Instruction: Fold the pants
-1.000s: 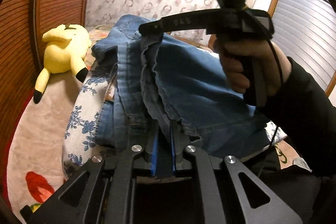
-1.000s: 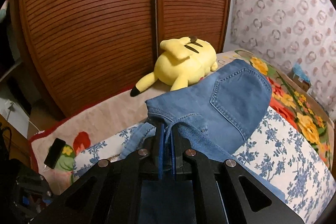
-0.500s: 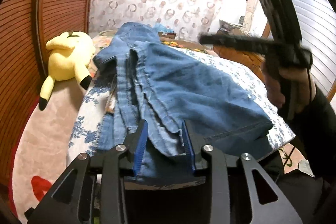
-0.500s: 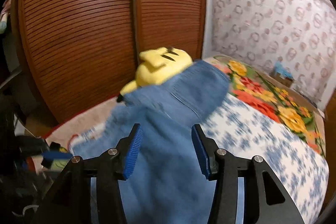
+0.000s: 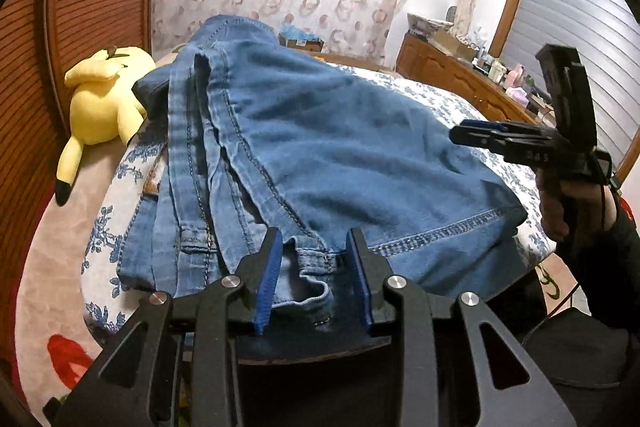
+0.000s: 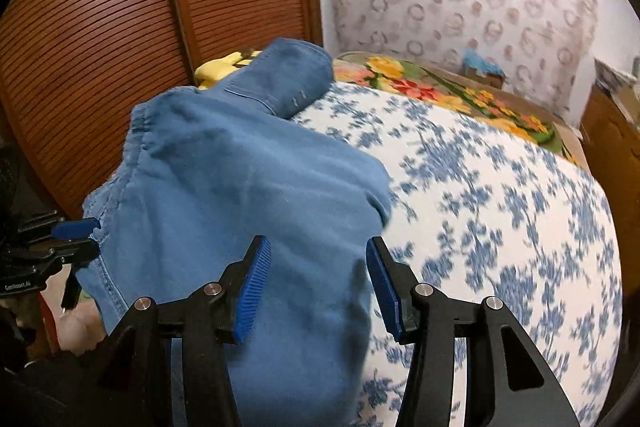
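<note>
The blue denim pants [image 5: 328,155] lie folded over in layers on the blue-flowered bedspread [image 5: 116,183]; they also show in the right wrist view [image 6: 224,179]. My left gripper [image 5: 316,263] is open, its jaws astride the hem at the near edge, holding nothing. My right gripper [image 6: 316,275] is open and empty, hovering just above the near right part of the pants. It also shows in the left wrist view [image 5: 472,137], held off the pants' right side. The left gripper shows at the left edge of the right wrist view [image 6: 76,239].
A yellow plush toy [image 5: 100,107] lies by the wooden slatted wardrobe [image 6: 120,39] left of the pants. A flowered blanket [image 6: 440,95] covers the bed's far part. A wooden dresser [image 5: 460,75] with small items stands at the right. The bedspread [image 6: 500,227] stretches right.
Both grippers have opened and let go of the pants, which now lie folded on the bed. The right gripper has swung away to the right side.
</note>
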Demonstrator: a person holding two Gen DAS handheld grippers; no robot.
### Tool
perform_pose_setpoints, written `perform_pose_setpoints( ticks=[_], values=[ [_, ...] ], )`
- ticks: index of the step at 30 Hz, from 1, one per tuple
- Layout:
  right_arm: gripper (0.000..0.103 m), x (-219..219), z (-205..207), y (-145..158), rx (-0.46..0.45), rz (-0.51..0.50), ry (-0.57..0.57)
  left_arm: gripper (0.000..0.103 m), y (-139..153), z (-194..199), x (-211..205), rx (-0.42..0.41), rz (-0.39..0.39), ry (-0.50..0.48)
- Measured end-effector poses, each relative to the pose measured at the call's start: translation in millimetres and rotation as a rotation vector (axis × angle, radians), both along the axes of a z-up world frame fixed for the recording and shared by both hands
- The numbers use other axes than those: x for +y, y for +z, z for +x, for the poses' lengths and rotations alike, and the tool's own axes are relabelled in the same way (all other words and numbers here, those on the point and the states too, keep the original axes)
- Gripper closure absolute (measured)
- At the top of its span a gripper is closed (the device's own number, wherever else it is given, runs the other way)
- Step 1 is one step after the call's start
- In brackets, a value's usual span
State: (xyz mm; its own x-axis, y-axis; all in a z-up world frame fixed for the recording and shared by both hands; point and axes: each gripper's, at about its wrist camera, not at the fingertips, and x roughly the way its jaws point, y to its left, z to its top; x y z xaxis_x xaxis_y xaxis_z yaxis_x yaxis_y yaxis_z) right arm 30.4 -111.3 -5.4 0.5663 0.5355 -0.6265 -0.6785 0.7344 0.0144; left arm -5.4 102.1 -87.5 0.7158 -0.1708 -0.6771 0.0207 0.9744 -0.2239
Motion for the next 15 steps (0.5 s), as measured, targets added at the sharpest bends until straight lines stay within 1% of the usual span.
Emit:
perform_pose_setpoints(
  ticks=[1,2,3,4,6,7,8,10,11,13,15],
  values=[
    [0.051,-2,-1,-2,0.004,0.003,-0.007,0.069,0,0,1,-0.001,-0.001,0.000],
    [0.051,-3,-2,-4,0.008,0.007,-0.012,0.071,0,0,1,-0.006,0.000,0.000],
    [0.051,-6,0,-4,0.013,0.011,-0.014,0.082,1,-1,0,-0.012,0.008,0.002],
    [0.051,-8,2,-6,0.021,0.016,-0.017,0.088,1,-1,-1,-0.014,0.014,0.000],
    [0.051,-7,6,-7,0.028,0.019,-0.020,0.095,6,-6,1,-0.033,-0.006,-0.005],
    [0.051,-6,8,-5,0.030,0.020,-0.023,0.095,8,-8,2,-0.043,-0.004,-0.003],
    [0.051,-7,11,-7,0.031,0.022,-0.024,0.096,16,-13,6,-0.071,-0.008,0.007],
    [0.051,-10,13,-6,0.037,0.034,-0.030,0.096,29,-21,15,-0.098,-0.018,0.022],
    [0.051,-12,14,-7,0.040,0.042,-0.030,0.096,34,-24,19,-0.103,-0.006,0.031],
    [0.051,-14,17,-9,0.044,0.055,-0.027,0.096,38,-27,25,-0.101,0.018,0.046],
    [0.051,-14,18,-11,0.044,0.060,-0.023,0.096,36,-28,28,-0.082,0.019,0.040]
  ],
)
